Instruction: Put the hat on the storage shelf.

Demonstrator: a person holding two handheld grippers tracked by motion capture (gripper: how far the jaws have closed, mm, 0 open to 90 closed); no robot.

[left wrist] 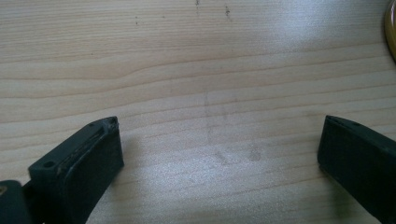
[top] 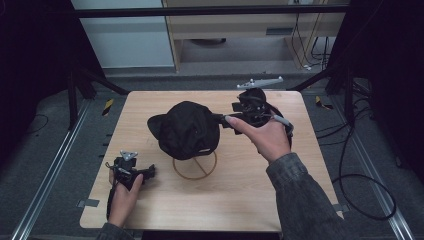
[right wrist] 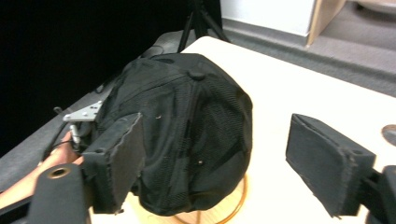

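The black baseball cap (top: 186,129) sits perched on a wooden ring stand (top: 195,167) mid-table, and the right gripper (top: 226,121) is right beside its mesh back, jaws apart and empty. It looks soft and light, likely to crumple, so the stiffer brim (top: 156,123) seems the better hold. The left gripper (top: 145,172) rests near the table's (top: 280,190) front-left corner, jaws wide over bare wood, with open room all round.

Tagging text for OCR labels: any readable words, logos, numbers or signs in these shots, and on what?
None readable.
Black cap: plain fabric, no logo or lettering in the high view or the right gripper view.
Table: bare wood grain.
Left gripper and right gripper: no markings legible.
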